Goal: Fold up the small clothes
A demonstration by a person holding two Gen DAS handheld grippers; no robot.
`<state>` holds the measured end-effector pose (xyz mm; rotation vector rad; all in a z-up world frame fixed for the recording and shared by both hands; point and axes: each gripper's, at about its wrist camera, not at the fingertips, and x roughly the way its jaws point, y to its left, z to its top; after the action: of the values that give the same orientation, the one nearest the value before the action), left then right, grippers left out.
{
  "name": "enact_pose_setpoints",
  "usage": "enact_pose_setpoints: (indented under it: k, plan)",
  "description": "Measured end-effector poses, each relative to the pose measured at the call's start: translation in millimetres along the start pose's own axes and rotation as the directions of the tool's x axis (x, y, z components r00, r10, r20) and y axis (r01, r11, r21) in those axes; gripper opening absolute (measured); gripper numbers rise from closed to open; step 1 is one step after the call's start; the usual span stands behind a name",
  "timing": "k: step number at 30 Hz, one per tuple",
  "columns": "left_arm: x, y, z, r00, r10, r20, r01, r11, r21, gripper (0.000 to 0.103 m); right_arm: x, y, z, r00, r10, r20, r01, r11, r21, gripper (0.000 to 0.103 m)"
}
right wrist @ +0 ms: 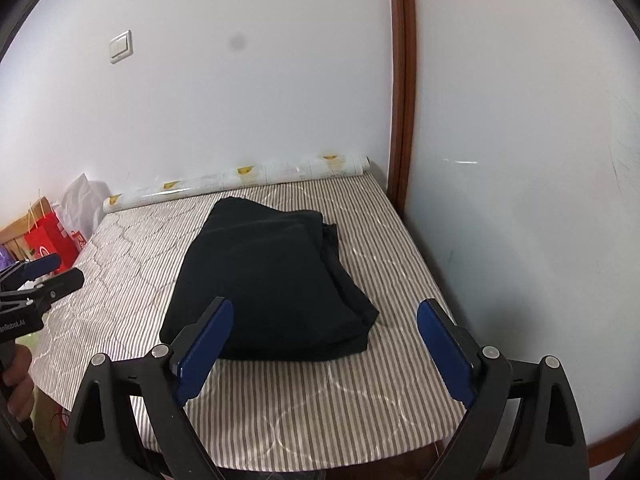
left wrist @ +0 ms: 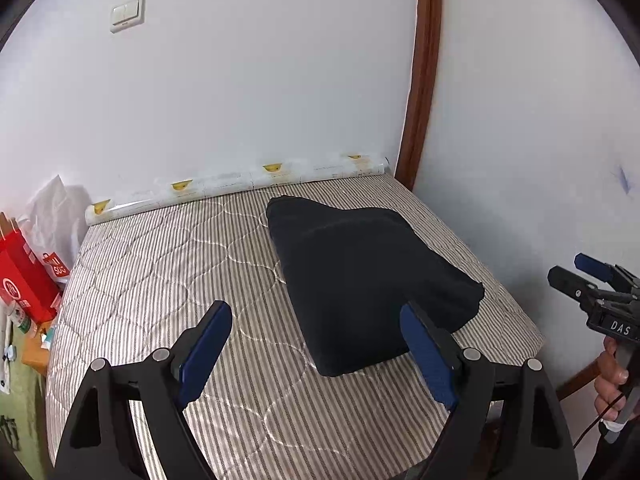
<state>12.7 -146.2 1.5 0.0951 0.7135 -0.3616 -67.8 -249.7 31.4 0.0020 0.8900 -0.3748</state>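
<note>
1. The dark garment (right wrist: 272, 280) lies folded in a thick bundle on the striped mattress (right wrist: 304, 408), just ahead of both your grippers and touching neither
2. Your left gripper (left wrist: 316, 344) is released, jaws wide, nothing between them; the bundle sits beyond its right finger
3. Your right gripper (right wrist: 326, 344) is released too, jaws wide and empty; the bundle lies ahead, behind its left finger
4. A paper roll (left wrist: 236, 184) lies along the wall past the garment
5. Red bags (left wrist: 28, 276) stand far to the left

white walls (right wrist: 248, 112) – brown wooden corner trim (right wrist: 402, 80), light switch (right wrist: 120, 47) – striped quilted mattress (right wrist: 304, 412).
</note>
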Motion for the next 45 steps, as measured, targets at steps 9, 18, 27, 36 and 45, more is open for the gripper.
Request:
enact_pose_setpoints:
  k: [9, 18, 27, 36, 45]
  plan:
    - [-2.9, -4.9, -0.8, 1.000, 0.008, 0.005, -0.008, 1.000, 0.010, 0.085, -6.3, -10.3, -10.5, 1.000, 0.010, -0.013, -0.010, 1.000, 0.018, 0.092]
    - [-3.7, 4.7, -2.7, 1.000, 0.020, 0.000, -0.020, 1.000, -0.017, 0.085, -6.5, -6.7, -11.5, 1.000, 0.023, -0.019, -0.023, 1.000, -0.002, 0.092]
    - [-6.2, 13.1, -1.7, 0.999, 0.030, 0.011, -0.030, 0.999, -0.028, 0.085, -2.9, -4.7, -11.9, 0.999, 0.022, -0.031, -0.022, 1.000, 0.001, 0.093]
    - [-7.0, 17.5, -3.9, 0.999, 0.036, 0.013, -0.035, 0.999, -0.036, 0.085, -2.3, -4.9, -11.7, 0.999, 0.024, -0.032, -0.024, 1.000, 0.002, 0.093]
    - [-7.0, 18.8, -3.8, 0.999, 0.030, 0.015, -0.029, 0.998, -0.047, 0.085, -3.3, -7.4, -14.1, 0.999, 0.025, -0.035, -0.025, 1.000, 0.006, 0.092]
